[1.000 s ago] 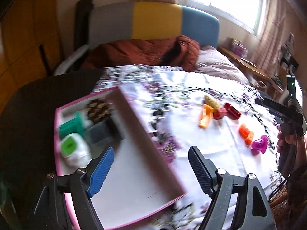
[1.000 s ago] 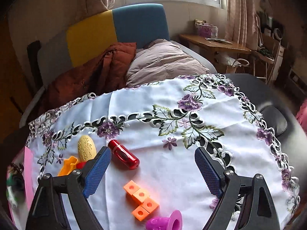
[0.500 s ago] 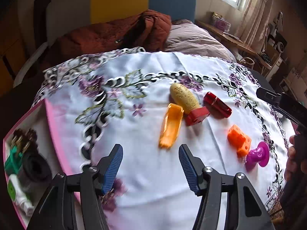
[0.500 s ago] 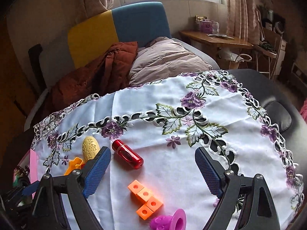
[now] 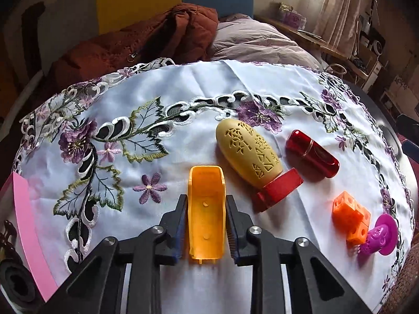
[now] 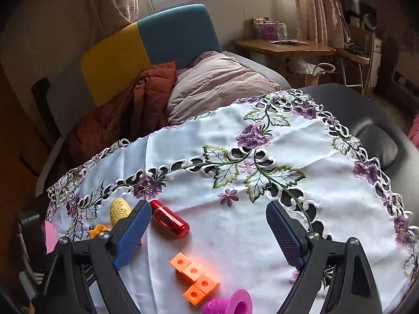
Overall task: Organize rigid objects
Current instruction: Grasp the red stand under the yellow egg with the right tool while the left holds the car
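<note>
Left wrist view. We record the left tool point(image 5: 206, 231) pinching an orange tray-shaped piece point(image 5: 206, 209) by its long sides, both pads flat against its walls; the piece points away from us along the fingers and lies on the white embroidered cloth point(image 5: 183, 99) that covers the tabletop. Just beyond it and to the right we list a yellow carved egg-shaped piece point(image 5: 248, 154), its near end touching a red block point(image 5: 279, 189). Right of those lies a red capsule point(image 5: 311, 157), apart from the egg. At the right edge an orange cube cluster point(image 5: 351, 216) touches a magenta cup point(image 5: 381, 235). At the left edge we note the pink wall of a box point(image 5: 28, 225).

Right wrist view. We record the right tool point(image 6: 208, 235) spread wide, nothing between its fingers, above the cloth point(image 6: 262, 209). The red capsule point(image 6: 170, 219) lies just inside the left finger; the yellow egg point(image 6: 119, 210) and a corner of the orange tray piece point(image 6: 97, 229) show outside that finger. The cube cluster point(image 6: 193, 278) and the magenta cup point(image 6: 230, 303) lie low between the fingers, nearer the camera than the tips.
</note>
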`<state>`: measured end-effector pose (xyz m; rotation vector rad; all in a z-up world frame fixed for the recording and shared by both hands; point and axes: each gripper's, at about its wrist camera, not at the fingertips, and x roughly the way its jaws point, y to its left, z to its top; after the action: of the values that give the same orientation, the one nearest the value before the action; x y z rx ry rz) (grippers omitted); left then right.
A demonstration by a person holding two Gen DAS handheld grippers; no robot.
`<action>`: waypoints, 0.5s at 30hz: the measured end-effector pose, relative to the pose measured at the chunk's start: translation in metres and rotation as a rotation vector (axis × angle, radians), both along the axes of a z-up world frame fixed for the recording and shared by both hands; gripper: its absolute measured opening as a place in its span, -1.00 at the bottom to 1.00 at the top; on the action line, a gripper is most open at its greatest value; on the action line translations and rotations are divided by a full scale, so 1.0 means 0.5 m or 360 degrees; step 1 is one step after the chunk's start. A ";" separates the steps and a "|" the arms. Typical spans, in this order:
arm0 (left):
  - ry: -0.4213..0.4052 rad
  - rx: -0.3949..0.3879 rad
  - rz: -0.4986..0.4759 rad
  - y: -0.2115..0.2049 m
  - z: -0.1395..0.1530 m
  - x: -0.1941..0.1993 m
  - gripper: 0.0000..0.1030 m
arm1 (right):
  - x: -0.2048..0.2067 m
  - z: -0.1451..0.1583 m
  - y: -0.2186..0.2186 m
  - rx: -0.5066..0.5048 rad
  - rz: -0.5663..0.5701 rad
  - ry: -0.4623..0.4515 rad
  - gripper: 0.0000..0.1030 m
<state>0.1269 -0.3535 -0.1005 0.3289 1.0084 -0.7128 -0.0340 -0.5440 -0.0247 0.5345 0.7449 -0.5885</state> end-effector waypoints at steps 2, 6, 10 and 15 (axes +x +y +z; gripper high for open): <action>-0.0017 0.0019 -0.0012 0.007 0.000 -0.008 -0.50 | -0.001 0.000 -0.004 0.0008 -0.0012 -0.0004 0.75; -0.0008 0.0035 0.0018 0.026 0.008 -0.029 -0.50 | -0.019 0.004 -0.023 0.0046 -0.0087 -0.0061 0.75; -0.0020 0.0039 0.0009 0.057 0.005 -0.076 -0.50 | -0.031 -0.012 -0.050 0.0170 -0.0158 -0.0067 0.74; -0.0021 -0.0012 -0.0036 0.095 0.006 -0.147 -0.49 | -0.028 -0.027 -0.055 0.0231 -0.0157 -0.0037 0.73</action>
<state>0.0534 -0.3058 -0.0972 0.3386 0.9908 -0.7337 -0.0480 -0.5717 -0.0385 0.7146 0.7457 -0.6214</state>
